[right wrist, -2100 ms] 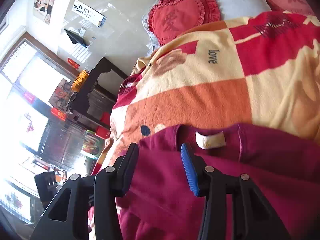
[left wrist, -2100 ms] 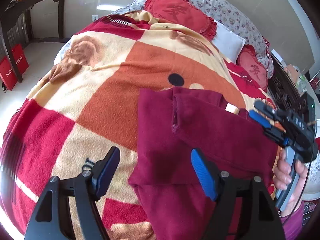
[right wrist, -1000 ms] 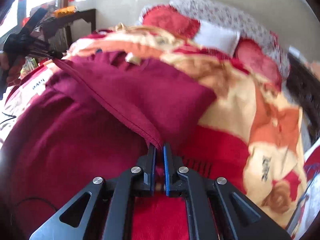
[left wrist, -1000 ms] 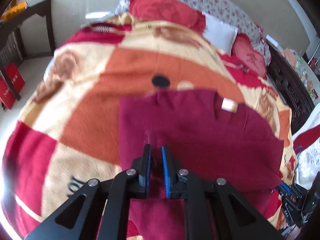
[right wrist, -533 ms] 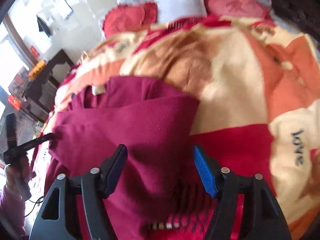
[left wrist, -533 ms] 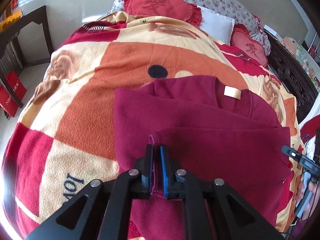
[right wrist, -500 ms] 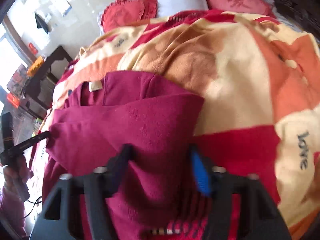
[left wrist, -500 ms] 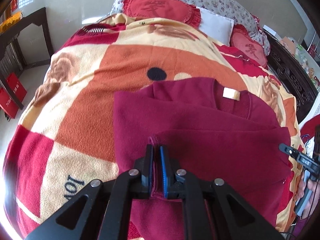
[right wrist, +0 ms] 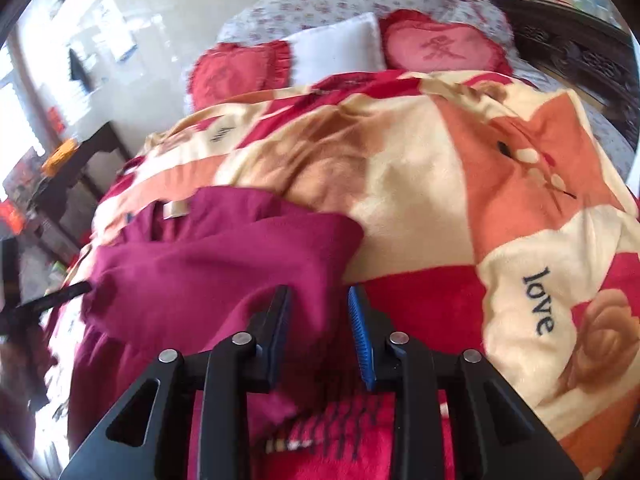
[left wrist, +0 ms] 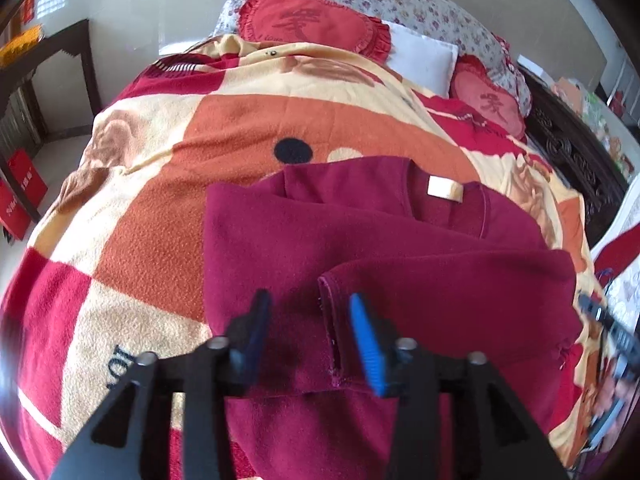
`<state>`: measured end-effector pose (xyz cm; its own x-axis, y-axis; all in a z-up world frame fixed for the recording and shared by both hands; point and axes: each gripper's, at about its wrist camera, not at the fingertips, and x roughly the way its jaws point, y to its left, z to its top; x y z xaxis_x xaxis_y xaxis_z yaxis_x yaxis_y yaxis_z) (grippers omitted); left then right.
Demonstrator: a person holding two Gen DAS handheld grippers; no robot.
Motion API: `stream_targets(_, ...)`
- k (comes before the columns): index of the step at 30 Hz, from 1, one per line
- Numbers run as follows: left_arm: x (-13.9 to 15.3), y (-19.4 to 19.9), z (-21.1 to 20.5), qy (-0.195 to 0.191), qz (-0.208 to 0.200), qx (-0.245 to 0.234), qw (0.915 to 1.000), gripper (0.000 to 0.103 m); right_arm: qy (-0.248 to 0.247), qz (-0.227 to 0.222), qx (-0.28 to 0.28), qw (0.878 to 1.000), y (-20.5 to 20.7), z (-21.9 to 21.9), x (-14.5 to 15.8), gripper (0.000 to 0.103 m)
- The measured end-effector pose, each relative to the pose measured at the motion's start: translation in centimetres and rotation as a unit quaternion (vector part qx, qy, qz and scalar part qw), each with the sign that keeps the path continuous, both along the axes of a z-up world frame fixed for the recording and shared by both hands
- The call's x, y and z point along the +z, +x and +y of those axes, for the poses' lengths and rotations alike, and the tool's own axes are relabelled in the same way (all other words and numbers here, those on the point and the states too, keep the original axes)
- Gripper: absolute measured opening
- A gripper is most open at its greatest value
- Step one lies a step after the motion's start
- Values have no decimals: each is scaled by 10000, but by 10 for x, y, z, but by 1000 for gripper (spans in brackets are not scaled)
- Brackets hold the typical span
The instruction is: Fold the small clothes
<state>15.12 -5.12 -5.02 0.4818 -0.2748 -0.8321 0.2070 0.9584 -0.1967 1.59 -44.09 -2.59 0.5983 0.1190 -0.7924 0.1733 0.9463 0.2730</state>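
A maroon fleece top (left wrist: 360, 240) with a cream neck label (left wrist: 444, 191) lies on the bed, its sleeves folded across the body. My left gripper (left wrist: 308, 308) hovers over the folded sleeve's cuff (left wrist: 330, 312). Its jaws are opening, and the cuff lies between them untouched. In the right wrist view my right gripper (right wrist: 319, 300) stands over the top's (right wrist: 208, 264) folded right edge. Its jaws are opening too, with cloth beneath them but not pinched. The right gripper (left wrist: 600, 320) shows blurred at the left wrist view's right edge.
A patchwork fleece blanket (left wrist: 160, 220) of orange, cream and red covers the bed. Heart cushions (left wrist: 308, 24) and a white pillow (left wrist: 424, 60) lie at the head. A dark carved headboard (left wrist: 568, 148) runs along the right. A dark wooden table (left wrist: 48, 56) and red bags (left wrist: 20, 196) stand left.
Both grippers were shut on cloth a second ago. The left has let go of the cuff, which now lies flat. The right released the folded edge, rolled and shifted sideways.
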Motion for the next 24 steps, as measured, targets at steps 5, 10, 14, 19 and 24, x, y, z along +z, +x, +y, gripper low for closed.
stream_targets(5, -6, -1, 4, -38, 145, 82, 9999, 50, -785, 772, 571, 9923, -16, 36, -34, 12)
stream_targets(10, -6, -10, -9, 86, 121, -200, 9997, 50, -60, 350, 35, 9994, -34, 20, -13, 12)
stream_targets(14, -12, -7, -23, 223, 177, -292, 9992, 48, 62, 268, 10, 9996, -40, 22, -3, 13)
stream_targets(19, -25, -2, -47, 506, 284, -534, 9969, 14, 91, 87, 29, 9999, -45, 24, 3, 13)
stream_targets(24, 12, 4, -36, 161, -82, -555, 9983, 11, 20, -99, -19, 9999, -43, 19, 13, 13)
